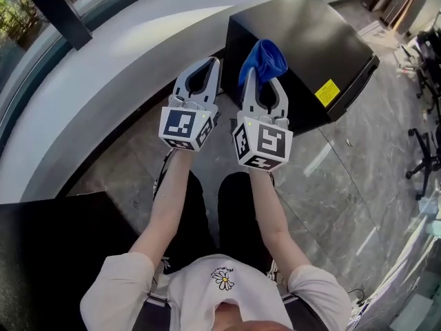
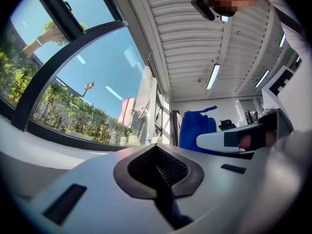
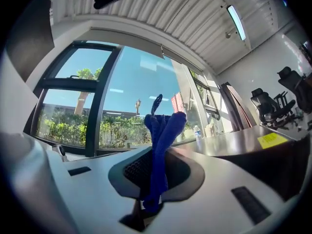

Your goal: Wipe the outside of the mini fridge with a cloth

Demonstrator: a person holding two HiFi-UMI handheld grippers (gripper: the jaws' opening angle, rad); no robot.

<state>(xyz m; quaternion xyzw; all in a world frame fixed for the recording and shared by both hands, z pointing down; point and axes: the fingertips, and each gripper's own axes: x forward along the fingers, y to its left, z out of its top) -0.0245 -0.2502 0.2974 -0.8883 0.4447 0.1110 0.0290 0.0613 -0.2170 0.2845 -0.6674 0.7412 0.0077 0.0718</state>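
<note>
The black mini fridge [image 1: 303, 40] stands on the floor ahead and to the right, with a yellow label [image 1: 328, 92] on its near side. A blue cloth [image 1: 264, 59] sticks up from my right gripper [image 1: 264, 78], which is shut on it just in front of the fridge's near left corner. In the right gripper view the cloth [image 3: 161, 145] hangs clamped between the jaws, and the fridge top [image 3: 243, 143] lies to the right. My left gripper [image 1: 212, 64] is held beside it on the left, shut with nothing in it. The left gripper view shows the cloth [image 2: 195, 128] to its right.
A curved white window ledge [image 1: 103, 81] runs along the left and behind the fridge. Grey marble floor [image 1: 344, 178] spreads to the right, with office chairs [image 1: 427, 150] at the right edge. A black surface [image 1: 41, 254] lies at lower left.
</note>
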